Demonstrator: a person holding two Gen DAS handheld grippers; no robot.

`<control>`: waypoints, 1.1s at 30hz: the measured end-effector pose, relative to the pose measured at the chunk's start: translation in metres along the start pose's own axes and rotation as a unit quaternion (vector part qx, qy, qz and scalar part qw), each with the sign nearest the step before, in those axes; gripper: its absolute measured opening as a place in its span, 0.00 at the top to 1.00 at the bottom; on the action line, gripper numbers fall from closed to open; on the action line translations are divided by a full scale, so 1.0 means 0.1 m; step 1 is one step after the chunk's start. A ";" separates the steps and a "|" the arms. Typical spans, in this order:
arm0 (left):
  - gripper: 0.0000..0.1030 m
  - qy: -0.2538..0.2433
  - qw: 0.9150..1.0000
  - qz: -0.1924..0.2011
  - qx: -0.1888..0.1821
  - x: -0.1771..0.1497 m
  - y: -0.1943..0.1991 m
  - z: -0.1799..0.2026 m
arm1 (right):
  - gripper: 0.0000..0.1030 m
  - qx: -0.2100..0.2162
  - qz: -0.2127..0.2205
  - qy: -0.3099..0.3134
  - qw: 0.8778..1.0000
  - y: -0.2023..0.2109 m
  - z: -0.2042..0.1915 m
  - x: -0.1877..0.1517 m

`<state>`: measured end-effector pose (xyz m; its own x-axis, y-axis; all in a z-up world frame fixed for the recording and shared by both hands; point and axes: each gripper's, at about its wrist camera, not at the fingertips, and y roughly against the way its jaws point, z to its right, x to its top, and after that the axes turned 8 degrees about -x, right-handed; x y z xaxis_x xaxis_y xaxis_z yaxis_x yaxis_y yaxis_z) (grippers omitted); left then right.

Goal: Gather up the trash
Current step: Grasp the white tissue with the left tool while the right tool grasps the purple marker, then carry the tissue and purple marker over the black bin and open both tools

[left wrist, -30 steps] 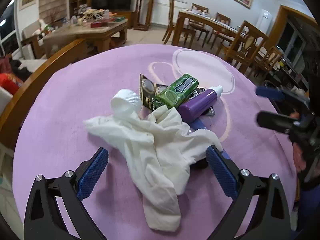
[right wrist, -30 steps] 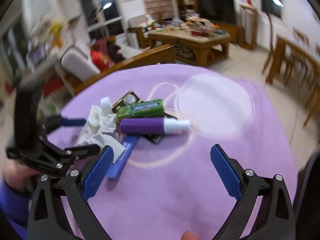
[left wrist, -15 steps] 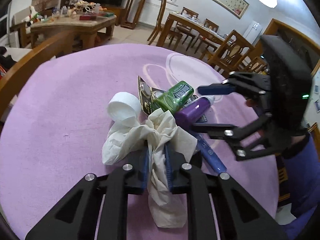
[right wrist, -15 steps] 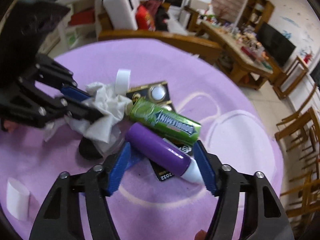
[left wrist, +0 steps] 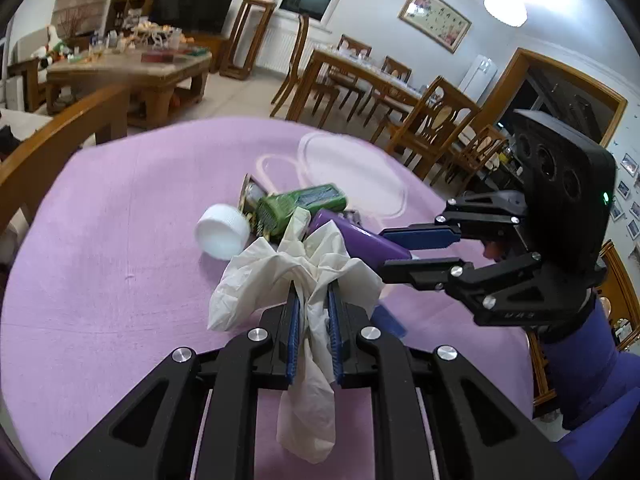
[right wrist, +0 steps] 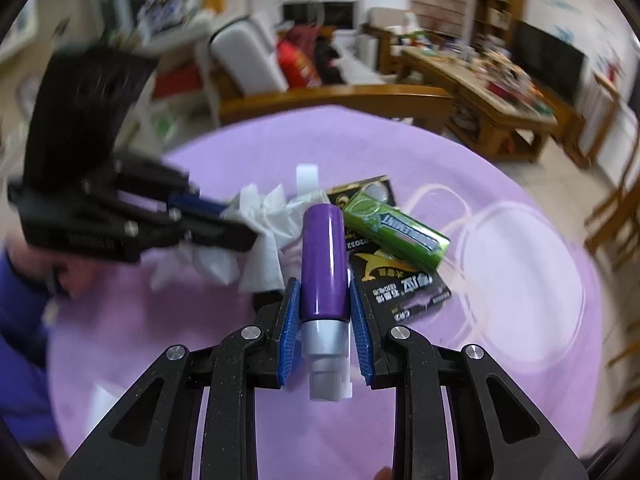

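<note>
A heap of trash lies on the purple table (left wrist: 104,248). My left gripper (left wrist: 313,296) is shut on a crumpled white tissue (left wrist: 276,270), also in the right wrist view (right wrist: 264,220). My right gripper (right wrist: 325,292) is shut on a purple bottle (right wrist: 323,264) with a white nozzle end toward me; in the left wrist view the bottle (left wrist: 360,240) sits between the right gripper's fingers (left wrist: 420,237). A green gum pack (right wrist: 394,230) lies on a black battery card (right wrist: 404,288). A white cap (left wrist: 222,232) lies left of the heap.
A blue flat item (left wrist: 390,318) lies under the tissue. A small white piece (right wrist: 100,402) lies on the table at the lower left of the right wrist view. A wooden chair back (left wrist: 52,144) borders the table's left edge. Dining chairs (left wrist: 432,128) stand beyond.
My left gripper shut on the tissue and bunched it up. My right gripper moved in over the heap and shut on the purple bottle.
</note>
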<state>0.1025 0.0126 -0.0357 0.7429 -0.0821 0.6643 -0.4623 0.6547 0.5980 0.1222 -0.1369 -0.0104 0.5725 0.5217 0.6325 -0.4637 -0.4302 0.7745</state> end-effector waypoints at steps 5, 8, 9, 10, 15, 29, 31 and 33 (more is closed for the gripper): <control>0.87 -0.014 0.999 0.038 -0.002 0.05 0.17 0.23 | 0.75 0.047 0.056 -0.117 0.990 0.37 0.24 -0.13; 0.87 -0.028 0.998 0.052 0.002 0.09 0.23 0.39 | 0.75 0.040 0.095 -0.152 0.983 0.65 0.33 -0.25; 0.87 -0.033 0.998 0.054 0.003 0.11 0.23 0.45 | 0.75 0.037 0.106 -0.164 0.980 0.74 0.37 -0.31; 0.87 -0.039 0.998 0.056 0.002 0.13 0.23 0.54 | 0.75 0.033 0.116 -0.174 0.977 0.83 0.40 -0.35; 0.87 -0.077 0.996 0.050 -0.005 0.26 0.07 0.99 | 0.75 -0.005 0.156 -0.210 0.965 1.33 0.66 -0.68; 0.87 -0.157 0.983 -0.002 -0.094 0.45 -1.09 2.36 | 0.75 -0.110 0.196 -0.337 0.914 2.37 1.71 -2.17; 0.87 -0.158 0.982 -0.009 -0.106 0.46 -1.27 2.49 | 0.75 -0.129 0.196 -0.358 0.904 2.48 1.86 -2.43; 0.87 -0.159 0.980 -0.018 -0.117 0.47 -1.45 2.61 | 0.75 -0.145 0.193 -0.377 0.894 2.57 2.00 -2.67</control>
<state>0.0787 -0.2822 0.0256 0.5516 -0.3133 0.7730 -0.2874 0.7986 0.5288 -0.0148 -0.5341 0.0183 0.5742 -0.3160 0.7553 -0.8186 -0.2058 0.5362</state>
